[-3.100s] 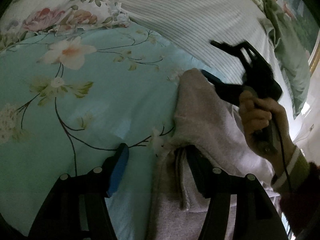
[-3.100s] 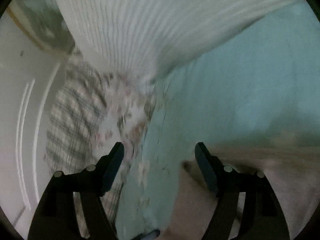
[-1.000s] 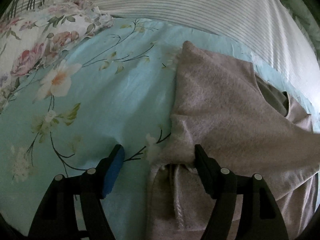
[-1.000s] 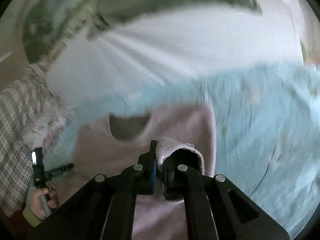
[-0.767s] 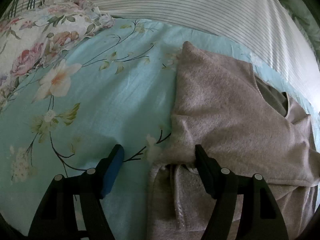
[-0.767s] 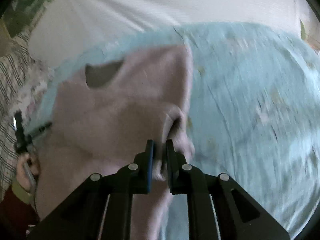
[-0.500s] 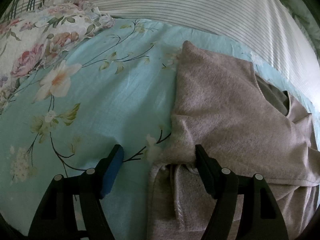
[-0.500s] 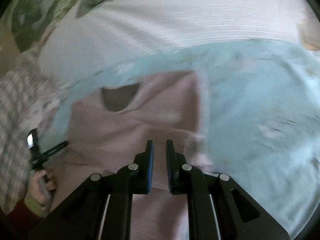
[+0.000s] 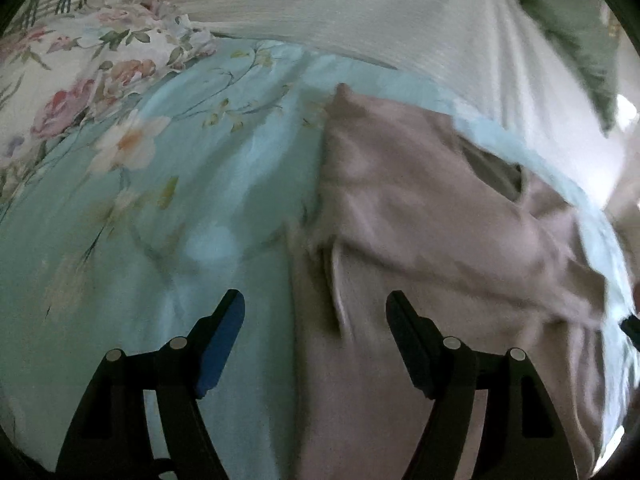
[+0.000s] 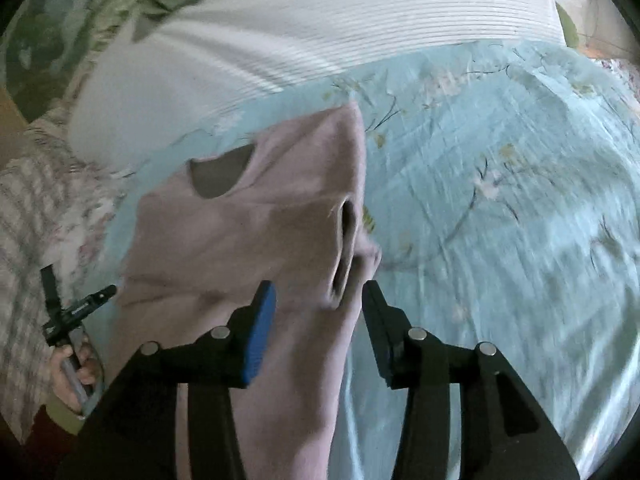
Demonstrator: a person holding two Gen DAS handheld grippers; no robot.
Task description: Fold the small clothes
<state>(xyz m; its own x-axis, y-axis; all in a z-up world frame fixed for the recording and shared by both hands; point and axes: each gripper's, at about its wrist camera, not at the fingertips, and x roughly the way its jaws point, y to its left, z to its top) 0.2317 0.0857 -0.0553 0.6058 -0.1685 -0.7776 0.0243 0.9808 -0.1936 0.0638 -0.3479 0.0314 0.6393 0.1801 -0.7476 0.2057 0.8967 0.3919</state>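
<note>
Having let go the sleeve, the right gripper (image 10: 318, 304) is spreading wide over the pinkish-grey knitted garment (image 10: 248, 232); the left gripper (image 9: 316, 320) is hovering wide too. Each should be squaring folded edges on the floral turquoise bedspread (image 9: 180, 200).

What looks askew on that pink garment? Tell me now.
The pink garment lies only half folded: its sleeve cuff gapes open at the folded edge, bunched between the open right tongs. No damage visible.

A bedroom at home, it appears: a bed spread with a pale blue floral sheet (image 9: 168, 200); a white striped cover (image 10: 360, 20) above it; rose-print bedding (image 9: 92, 60), perhaps a pillow, alongside.
</note>
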